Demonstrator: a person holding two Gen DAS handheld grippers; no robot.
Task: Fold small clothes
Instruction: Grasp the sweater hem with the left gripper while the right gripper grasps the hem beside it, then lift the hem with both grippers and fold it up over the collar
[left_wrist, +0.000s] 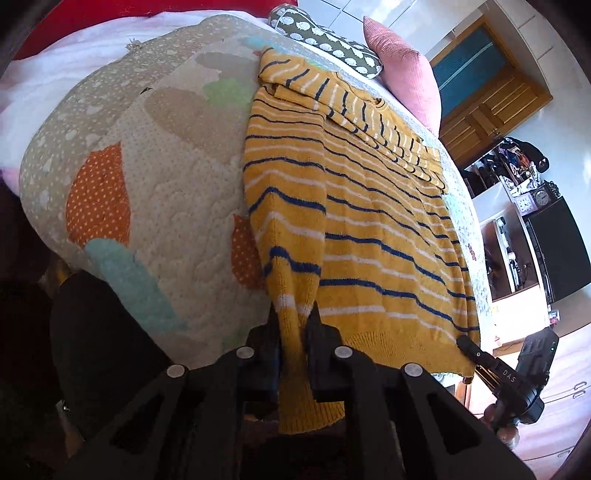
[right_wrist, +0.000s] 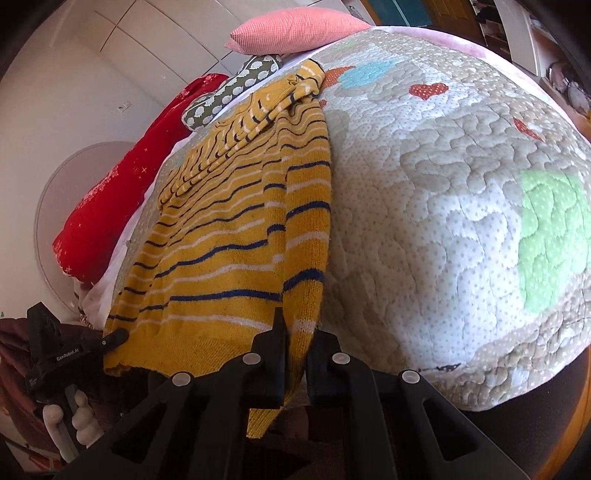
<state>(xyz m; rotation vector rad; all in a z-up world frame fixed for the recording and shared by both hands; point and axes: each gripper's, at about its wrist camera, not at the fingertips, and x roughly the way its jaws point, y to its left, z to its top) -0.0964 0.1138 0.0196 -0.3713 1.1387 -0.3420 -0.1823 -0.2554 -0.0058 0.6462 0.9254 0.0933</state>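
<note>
A mustard-yellow knit sweater (left_wrist: 369, 229) with navy and white stripes lies flat on the quilted bedspread (left_wrist: 155, 192), one sleeve folded across its top. My left gripper (left_wrist: 293, 317) is shut on the sweater's near left hem corner, and the cloth hangs down between its fingers. My right gripper (right_wrist: 297, 328) is shut on the other near hem corner of the sweater (right_wrist: 236, 236). Each gripper shows in the other's view: the right one (left_wrist: 469, 345) at the sweater's far corner, the left one (right_wrist: 118, 338) likewise.
The quilt (right_wrist: 443, 192) covers the bed to its near edge. A pink pillow (left_wrist: 402, 66), a patterned green cushion (left_wrist: 328, 40) and a red cushion (right_wrist: 122, 184) lie at the head. A wooden door (left_wrist: 491, 107) and cluttered shelves (left_wrist: 524, 177) stand beyond the bed.
</note>
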